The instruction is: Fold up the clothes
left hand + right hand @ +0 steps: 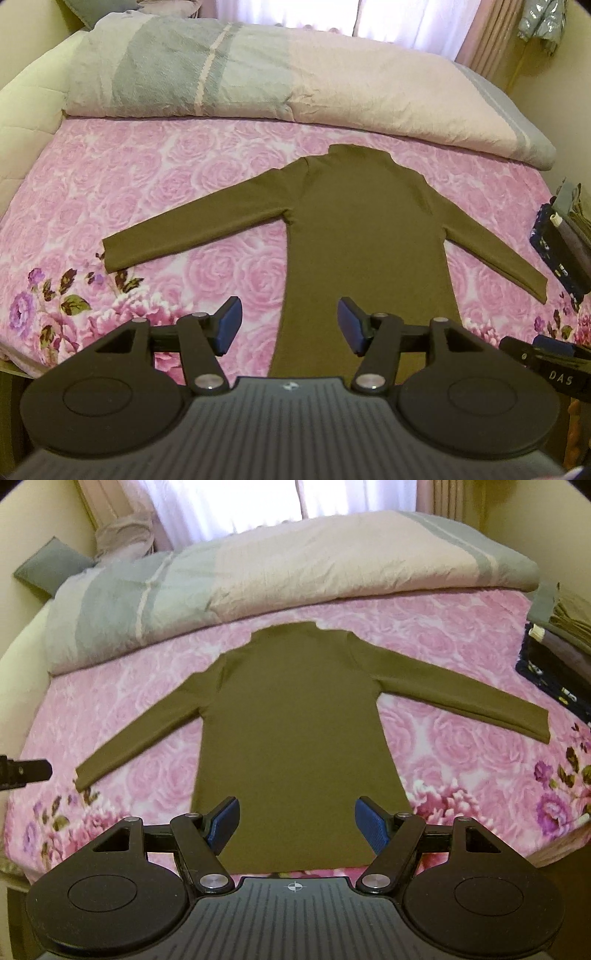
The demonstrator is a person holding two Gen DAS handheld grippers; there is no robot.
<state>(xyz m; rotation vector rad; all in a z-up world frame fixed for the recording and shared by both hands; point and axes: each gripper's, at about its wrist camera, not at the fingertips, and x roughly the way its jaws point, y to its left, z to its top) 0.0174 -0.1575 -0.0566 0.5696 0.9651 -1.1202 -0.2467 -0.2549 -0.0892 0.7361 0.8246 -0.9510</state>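
An olive long-sleeved top (365, 221) lies flat on a bed (147, 177) covered in pink roses, collar at 12 o'clock, sleeves spread toward 8 and 4 o'clock. The left gripper (290, 328) hovers over the hem's left edge, jaws spread wide, holding nothing. The right gripper (297, 825) hovers at 6 o'clock over the hem's middle, jaws likewise spread and empty. A folded duvet (258, 568) lies beyond the collar. Stacked clothes (557, 653) sit at 3 o'clock.
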